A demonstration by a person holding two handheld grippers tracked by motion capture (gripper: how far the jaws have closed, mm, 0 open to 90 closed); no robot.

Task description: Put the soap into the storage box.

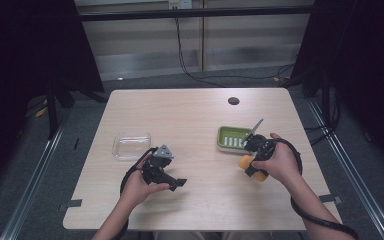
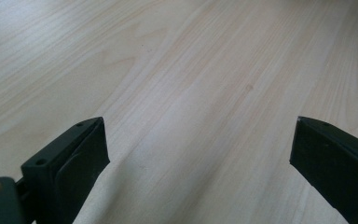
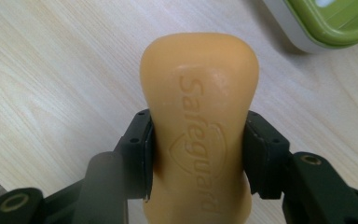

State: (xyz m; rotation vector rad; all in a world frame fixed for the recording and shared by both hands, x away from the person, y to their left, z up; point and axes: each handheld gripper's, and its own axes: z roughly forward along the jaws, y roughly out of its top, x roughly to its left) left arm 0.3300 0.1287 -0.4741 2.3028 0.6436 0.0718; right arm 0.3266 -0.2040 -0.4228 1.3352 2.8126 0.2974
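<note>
The right tongs (image 3: pixel 198 154) clamp a smooth, rounded orange soap bar (image 3: pixel 199 116) stamped "Safeguard"; its near end is cut off below. It sits over the pale wood-grain bench (image 1: pixel 200 125), just beside a green ribbed soap dish (image 1: pixel 231 138). The left tongs (image 2: pixel 198 154) gape wide, empty, near a clear plastic container (image 1: pixel 131 145).

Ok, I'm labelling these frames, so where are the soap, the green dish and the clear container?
soap (image 3: pixel 200 93): right gripper view, its embossed top face.
green dish (image 1: pixel 232 137): high view, its ridged inside.
clear container (image 1: pixel 131 145): high view, its middle.
</note>
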